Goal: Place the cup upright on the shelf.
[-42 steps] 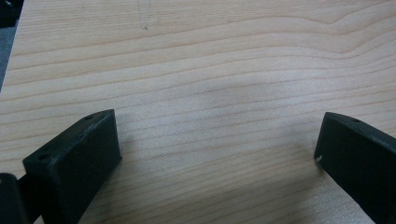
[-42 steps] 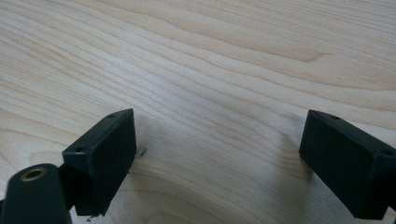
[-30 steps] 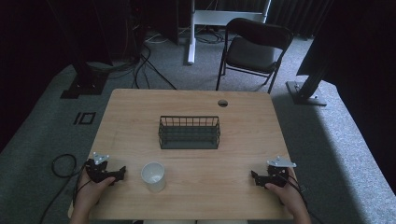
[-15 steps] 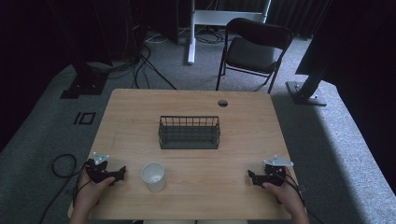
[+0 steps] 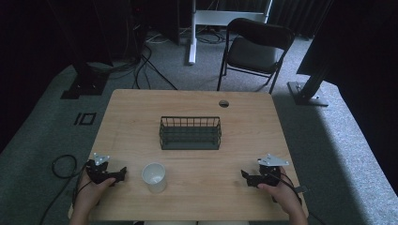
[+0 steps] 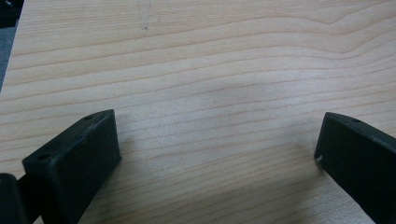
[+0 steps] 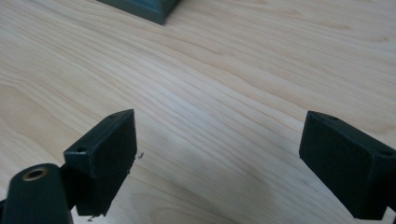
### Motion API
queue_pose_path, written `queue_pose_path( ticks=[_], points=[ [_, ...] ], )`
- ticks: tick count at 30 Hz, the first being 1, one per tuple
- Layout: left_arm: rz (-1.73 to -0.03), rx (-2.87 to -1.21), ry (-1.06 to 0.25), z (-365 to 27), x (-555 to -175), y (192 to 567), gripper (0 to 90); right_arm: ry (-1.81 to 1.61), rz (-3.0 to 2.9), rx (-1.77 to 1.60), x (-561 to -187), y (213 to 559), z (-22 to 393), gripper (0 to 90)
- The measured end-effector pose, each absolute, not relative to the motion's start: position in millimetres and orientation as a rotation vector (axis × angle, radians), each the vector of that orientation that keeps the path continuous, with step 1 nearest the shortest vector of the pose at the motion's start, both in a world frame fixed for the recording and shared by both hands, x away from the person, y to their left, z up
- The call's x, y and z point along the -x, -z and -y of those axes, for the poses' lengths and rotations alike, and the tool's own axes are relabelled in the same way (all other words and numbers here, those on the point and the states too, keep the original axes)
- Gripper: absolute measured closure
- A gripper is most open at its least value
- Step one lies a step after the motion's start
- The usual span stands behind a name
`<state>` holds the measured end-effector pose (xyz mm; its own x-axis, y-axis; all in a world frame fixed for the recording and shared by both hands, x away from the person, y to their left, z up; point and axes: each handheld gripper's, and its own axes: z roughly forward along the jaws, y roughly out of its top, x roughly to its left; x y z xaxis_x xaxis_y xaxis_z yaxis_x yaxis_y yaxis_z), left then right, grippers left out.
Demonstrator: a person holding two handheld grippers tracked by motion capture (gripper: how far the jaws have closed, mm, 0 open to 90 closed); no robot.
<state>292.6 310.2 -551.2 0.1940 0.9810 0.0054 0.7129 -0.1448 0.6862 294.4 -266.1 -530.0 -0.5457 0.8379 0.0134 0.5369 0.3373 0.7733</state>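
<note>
Grippers, left gripper [image 5: 123, 174] and right gripper [image 5: 244, 176], rest spread wide and empty on the light wooden table [image 5: 187, 105]; white paper cup [image 5: 154, 177] stands just right of the left one.

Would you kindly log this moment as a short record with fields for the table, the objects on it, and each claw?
table: wooden top, round cable hole near its far edge
basket: dark wire basket, mid-table, nothing visible inside
cup: white cup, upright, near the front edge, beside the left claw, untouched
left claw: held low at the front left corner, jaws wide apart, bare wood between them
right claw: held low at the front right, jaws wide apart, holding nothing
beyond table: black folding chair
</note>
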Motion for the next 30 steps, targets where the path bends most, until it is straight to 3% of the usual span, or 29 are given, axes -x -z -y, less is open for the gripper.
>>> queue_pose_path(
  ticks=[30],
  points=[
    [-1.577,-1.924,-0.632,-310,-293,551,0.3,-1.200,-2.375,-0.987,-291,518,206,12.8]
  ],
)
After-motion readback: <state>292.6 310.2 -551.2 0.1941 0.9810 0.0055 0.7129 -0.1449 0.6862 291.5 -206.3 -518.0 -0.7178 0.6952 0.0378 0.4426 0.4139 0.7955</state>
